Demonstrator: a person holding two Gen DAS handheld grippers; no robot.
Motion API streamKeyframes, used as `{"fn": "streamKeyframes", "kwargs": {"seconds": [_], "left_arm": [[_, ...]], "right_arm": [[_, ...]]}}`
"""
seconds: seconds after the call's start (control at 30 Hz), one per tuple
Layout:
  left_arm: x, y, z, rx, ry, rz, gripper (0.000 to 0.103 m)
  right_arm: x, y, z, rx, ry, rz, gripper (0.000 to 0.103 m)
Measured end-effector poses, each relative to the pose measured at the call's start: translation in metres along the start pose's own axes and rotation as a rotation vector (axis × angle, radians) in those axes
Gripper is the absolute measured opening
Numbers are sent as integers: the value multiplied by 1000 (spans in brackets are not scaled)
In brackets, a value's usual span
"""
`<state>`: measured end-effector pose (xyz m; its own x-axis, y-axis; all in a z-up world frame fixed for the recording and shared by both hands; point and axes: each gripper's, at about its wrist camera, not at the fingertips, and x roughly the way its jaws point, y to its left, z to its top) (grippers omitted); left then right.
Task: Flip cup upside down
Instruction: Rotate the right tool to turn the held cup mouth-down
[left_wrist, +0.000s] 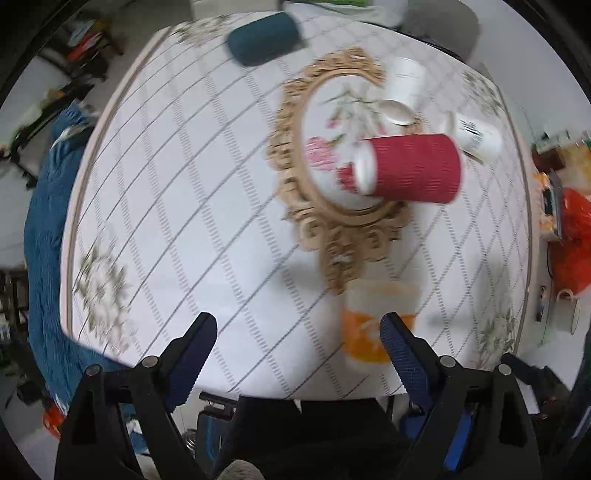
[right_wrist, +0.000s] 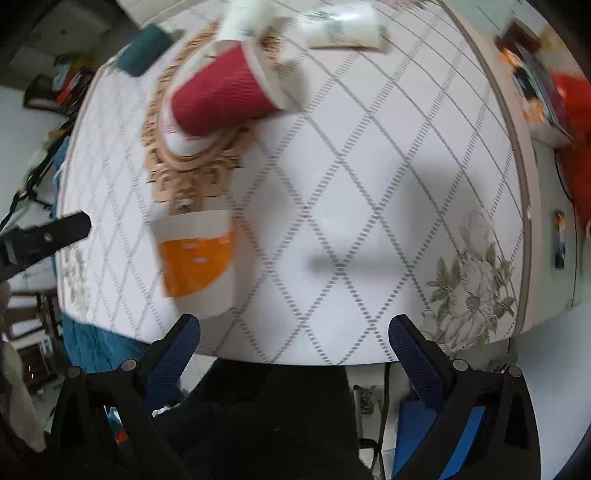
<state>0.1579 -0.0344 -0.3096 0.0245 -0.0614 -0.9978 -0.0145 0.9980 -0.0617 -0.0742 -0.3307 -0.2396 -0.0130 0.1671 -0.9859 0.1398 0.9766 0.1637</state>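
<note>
— Though both views are smeared with blur, can you place the red cup (left_wrist: 413, 168)?

— On its side, right of centre in the left view, across the ornate tray (left_wrist: 295, 110).

— And the tongs?

— Left gripper (left_wrist: 298, 332) and right gripper (right_wrist: 294, 332) both gape apart, holding nothing. The orange cup (right_wrist: 197, 254) is partly hidden behind a left finger (left_wrist: 400, 350).

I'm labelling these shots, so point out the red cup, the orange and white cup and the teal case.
red cup (left_wrist: 415, 168): left wrist view, on its ribbed side.
orange and white cup (right_wrist: 197, 266): right wrist view, on its orange band.
teal case (left_wrist: 262, 37): left wrist view, on its top.
</note>
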Motion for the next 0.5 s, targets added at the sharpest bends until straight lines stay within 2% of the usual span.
{"fn": "streamKeyframes", "kwargs": {"seconds": [0.1,0.2,0.37,0.5], "left_arm": [[0,26,-10,-61,14,4,90],[-2,49,-19,-118,14,17,90],[-4,82,-30,-200,12,10,90],[-4,96,-34,-231,-1,13,90]], "right_arm": [[1,30,14,-41,-2,6,103],[26,77,30,-64,-3,7,103],[35,113,39,-119,16,7,103],[27,137,42,-216,27,-24,103]]}}
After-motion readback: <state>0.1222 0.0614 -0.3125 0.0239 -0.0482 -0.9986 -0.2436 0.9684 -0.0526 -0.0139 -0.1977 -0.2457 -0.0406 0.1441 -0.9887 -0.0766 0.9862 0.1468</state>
